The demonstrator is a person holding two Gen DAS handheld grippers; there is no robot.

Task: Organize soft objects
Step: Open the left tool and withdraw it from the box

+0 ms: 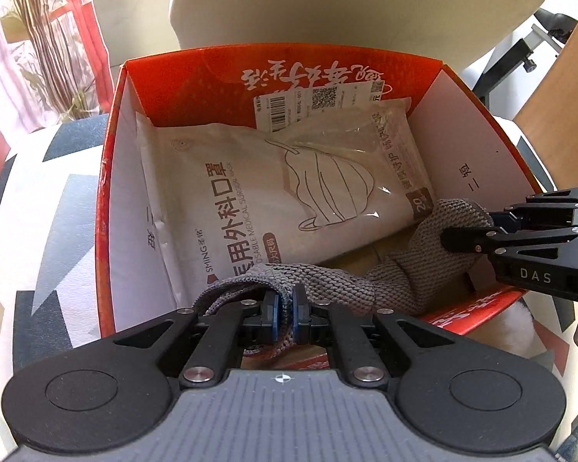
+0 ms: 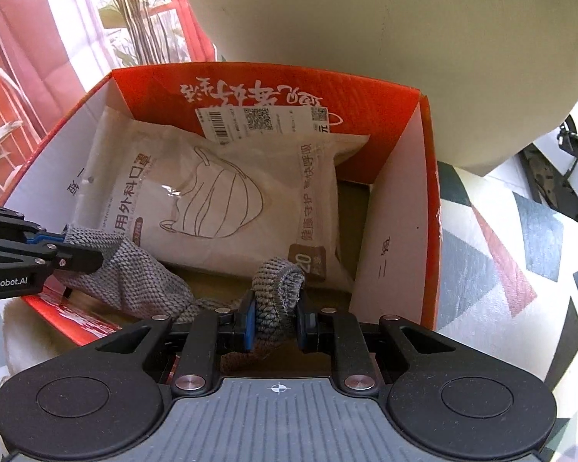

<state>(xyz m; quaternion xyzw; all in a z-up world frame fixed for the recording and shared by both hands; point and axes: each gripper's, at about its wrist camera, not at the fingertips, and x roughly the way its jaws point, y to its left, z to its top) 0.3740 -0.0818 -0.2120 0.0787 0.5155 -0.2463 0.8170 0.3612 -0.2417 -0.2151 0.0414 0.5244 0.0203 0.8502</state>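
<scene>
A grey knitted cloth (image 1: 343, 281) hangs stretched between both grippers, low inside the near end of a red cardboard box (image 1: 196, 77). My left gripper (image 1: 287, 315) is shut on one end of the grey knitted cloth. My right gripper (image 2: 275, 319) is shut on the other, folded end of the cloth (image 2: 277, 285). In the left wrist view the right gripper (image 1: 462, 236) enters from the right; in the right wrist view the left gripper (image 2: 69, 254) enters from the left. A white pack of surgical masks (image 1: 289, 188) lies tilted in the box behind the cloth.
The box (image 2: 427, 177) has white inner walls and stands on a seat cover patterned in white, grey and red (image 2: 520, 231). A beige chair back (image 2: 366, 19) rises just behind the box. A plant (image 1: 46, 38) and red window frames are at the far left.
</scene>
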